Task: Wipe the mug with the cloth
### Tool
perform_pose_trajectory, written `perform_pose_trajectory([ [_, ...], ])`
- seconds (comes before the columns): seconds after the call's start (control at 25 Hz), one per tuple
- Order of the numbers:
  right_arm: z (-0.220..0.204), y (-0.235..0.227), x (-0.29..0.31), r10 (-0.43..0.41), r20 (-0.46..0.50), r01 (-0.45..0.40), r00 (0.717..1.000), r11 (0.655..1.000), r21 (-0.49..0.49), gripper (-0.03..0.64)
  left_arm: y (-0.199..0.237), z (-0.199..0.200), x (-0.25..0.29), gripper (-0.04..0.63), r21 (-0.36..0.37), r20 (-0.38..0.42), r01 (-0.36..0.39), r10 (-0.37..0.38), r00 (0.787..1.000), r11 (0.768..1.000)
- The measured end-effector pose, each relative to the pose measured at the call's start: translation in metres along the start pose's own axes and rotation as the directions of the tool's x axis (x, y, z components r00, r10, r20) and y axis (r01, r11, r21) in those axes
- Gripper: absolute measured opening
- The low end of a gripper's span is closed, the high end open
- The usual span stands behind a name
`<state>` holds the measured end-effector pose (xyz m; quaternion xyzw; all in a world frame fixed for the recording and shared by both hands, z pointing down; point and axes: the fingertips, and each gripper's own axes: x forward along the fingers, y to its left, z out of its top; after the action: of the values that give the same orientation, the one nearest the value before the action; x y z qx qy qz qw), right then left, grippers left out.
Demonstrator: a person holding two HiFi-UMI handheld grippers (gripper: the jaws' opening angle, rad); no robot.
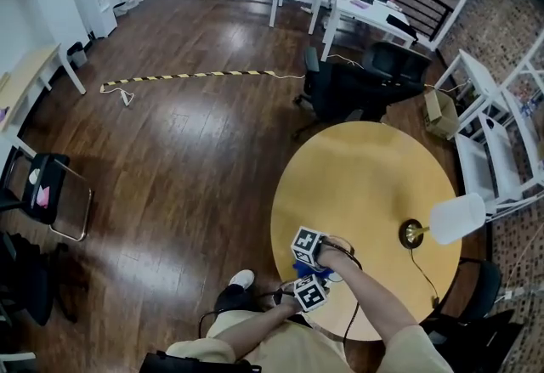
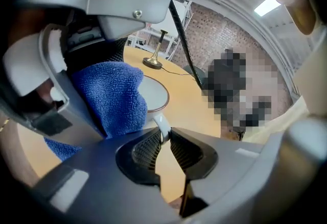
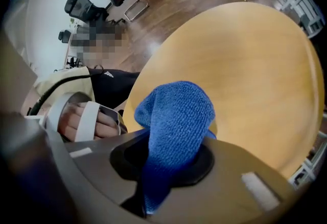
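At the near edge of the round table (image 1: 365, 176) the two tools are crowded together right in front of the person. The left gripper (image 2: 162, 136) has its jaws pressed together on the thin white handle (image 2: 160, 125) of the mug (image 2: 156, 94), so the mug sits just beyond its tips with the handle pointing back at that hand. The mouth faces up and the mug looks about upright. I can't tell whether its base rests on the wood or hangs just above it. Seen from that side, the blue cloth (image 2: 115, 96) lies against the mug's left side, and its wad covers that part of the rim while the right part stays bare. The right gripper (image 3: 168, 162) comes in from above and pinches the cloth, with a rounded bulge of it sticking out past the jaws toward the table. So the mug lies directly below and against the cloth end, and the right hand is the one that must do the rubbing while the left only steadies. I'd judge the wipe is just starting: the wad needs to go round the rim or down into the cup, along its upright axis. Further right, well apart, stands the lamp (image 1: 442, 223), out of the way
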<state>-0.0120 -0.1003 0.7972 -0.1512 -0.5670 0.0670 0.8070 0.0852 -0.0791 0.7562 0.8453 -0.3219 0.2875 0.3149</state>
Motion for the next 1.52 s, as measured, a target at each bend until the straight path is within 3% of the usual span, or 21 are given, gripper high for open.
perform_pose_trajectory([
  [0.2, -0.001, -0.016, 0.000, -0.050, 0.008, 0.050, 0.999, 0.999, -0.012, 0.074, 0.000, 0.002, -0.002, 0.048, -0.028, 0.005, 0.003, -0.003, 1.000, 1.000],
  [0.56, -0.017, -0.060, -0.011, -0.064, 0.163, 0.036, 0.985, 0.985, 0.169, 0.074, 0.005, -0.003, -0.003, 0.052, -0.110, 0.001, -0.024, 0.024, 1.000, 0.994],
  [0.84, -0.041, -0.076, -0.012, -0.053, 0.313, -0.061, 0.948, 0.936, 0.346, 0.074, 0.004, 0.000, -0.004, 0.058, -0.163, 0.016, -0.035, 0.038, 0.999, 0.986],
  [1.16, -0.082, -0.095, -0.008, -0.113, 0.414, -0.116, 0.903, 0.864, 0.489, 0.074, 0.001, -0.005, 0.002, 0.058, -0.193, -0.009, -0.063, 0.062, 0.998, 0.979],
  [1.24, -0.088, -0.095, -0.008, -0.111, 0.468, -0.172, 0.877, 0.837, 0.520, 0.074, 0.001, -0.009, 0.005, 0.058, -0.199, -0.021, -0.056, 0.053, 0.998, 0.978],
  [1.32, -0.090, -0.092, -0.008, -0.101, 0.555, -0.274, 0.826, 0.788, 0.552, 0.072, -0.004, -0.012, 0.009, 0.058, -0.211, -0.031, -0.030, 0.023, 0.999, 0.977],
  [1.4, -0.094, -0.088, -0.007, -0.109, 0.636, -0.381, 0.764, 0.720, 0.580, 0.071, -0.010, -0.013, 0.011, 0.057, -0.207, -0.038, 0.001, -0.009, 0.999, 0.978],
  [1.52, -0.102, -0.080, -0.001, -0.140, 0.722, -0.511, 0.677, 0.617, 0.599, 0.071, -0.017, -0.011, 0.012, 0.048, -0.139, -0.066, 0.013, -0.023, 0.998, 0.990],
])
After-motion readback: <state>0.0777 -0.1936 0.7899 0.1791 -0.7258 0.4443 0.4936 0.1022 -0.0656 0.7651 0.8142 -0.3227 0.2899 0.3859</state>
